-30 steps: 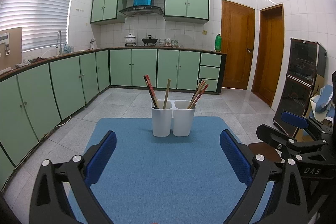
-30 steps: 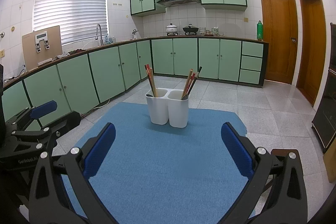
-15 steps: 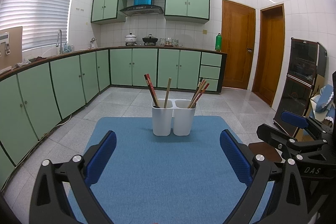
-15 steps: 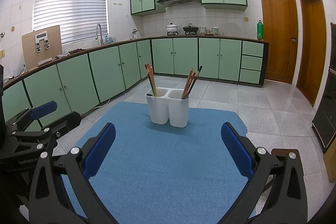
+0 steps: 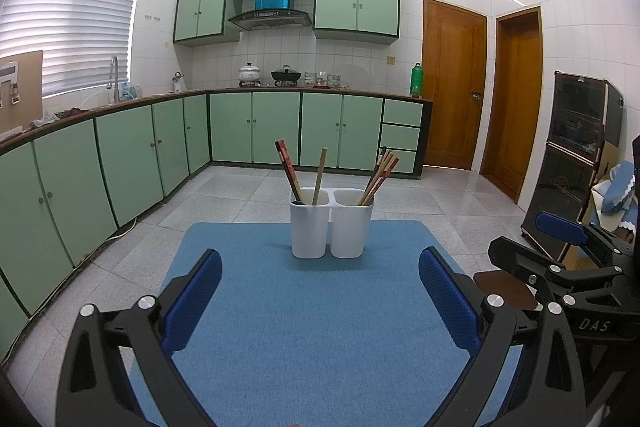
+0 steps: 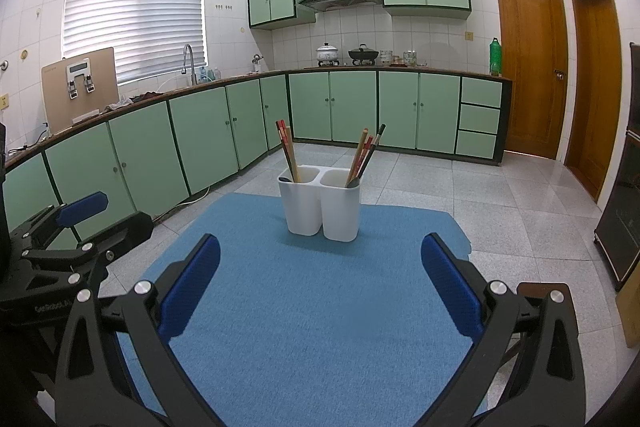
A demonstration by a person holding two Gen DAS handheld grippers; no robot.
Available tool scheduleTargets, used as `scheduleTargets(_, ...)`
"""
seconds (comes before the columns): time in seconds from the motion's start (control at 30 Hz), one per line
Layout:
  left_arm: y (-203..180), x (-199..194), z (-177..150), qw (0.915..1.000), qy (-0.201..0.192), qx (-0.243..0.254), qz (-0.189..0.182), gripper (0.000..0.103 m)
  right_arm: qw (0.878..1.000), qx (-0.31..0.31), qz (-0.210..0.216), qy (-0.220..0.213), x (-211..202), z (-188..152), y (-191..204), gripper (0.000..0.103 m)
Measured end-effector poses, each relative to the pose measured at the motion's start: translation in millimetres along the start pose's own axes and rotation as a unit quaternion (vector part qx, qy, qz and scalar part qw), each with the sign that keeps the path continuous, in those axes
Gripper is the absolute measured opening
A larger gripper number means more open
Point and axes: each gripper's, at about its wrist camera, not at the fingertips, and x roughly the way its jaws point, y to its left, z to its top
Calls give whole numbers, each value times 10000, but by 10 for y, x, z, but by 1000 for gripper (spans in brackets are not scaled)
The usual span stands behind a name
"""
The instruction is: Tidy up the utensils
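Both the left gripper (image 5: 320,291) and right gripper (image 6: 320,283) gape wide, empty. At twelve o'clock, chopsticks (image 5: 380,177) look light, stiff, slippery; pinch their upper shafts.

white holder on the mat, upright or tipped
Upright. The white two-compartment utensil holder stands flat on the blue mat, its rims level, with chopsticks leaning out of both compartments.

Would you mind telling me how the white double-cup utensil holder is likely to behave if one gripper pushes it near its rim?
The white holder looks like thin plastic, so probably light and easy to slide on the blue mat. It stands taller than each cup is wide, with chopsticks leaning outward, so a rim-level push might tip it. Its smooth walls may be slippery.
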Motion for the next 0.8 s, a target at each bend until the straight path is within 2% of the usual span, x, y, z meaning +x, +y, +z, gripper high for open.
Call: scheduleTargets(0.8,19,10,-5,10000,32,-57,-66,97,10000,3,1,29,31,-32,-3,98)
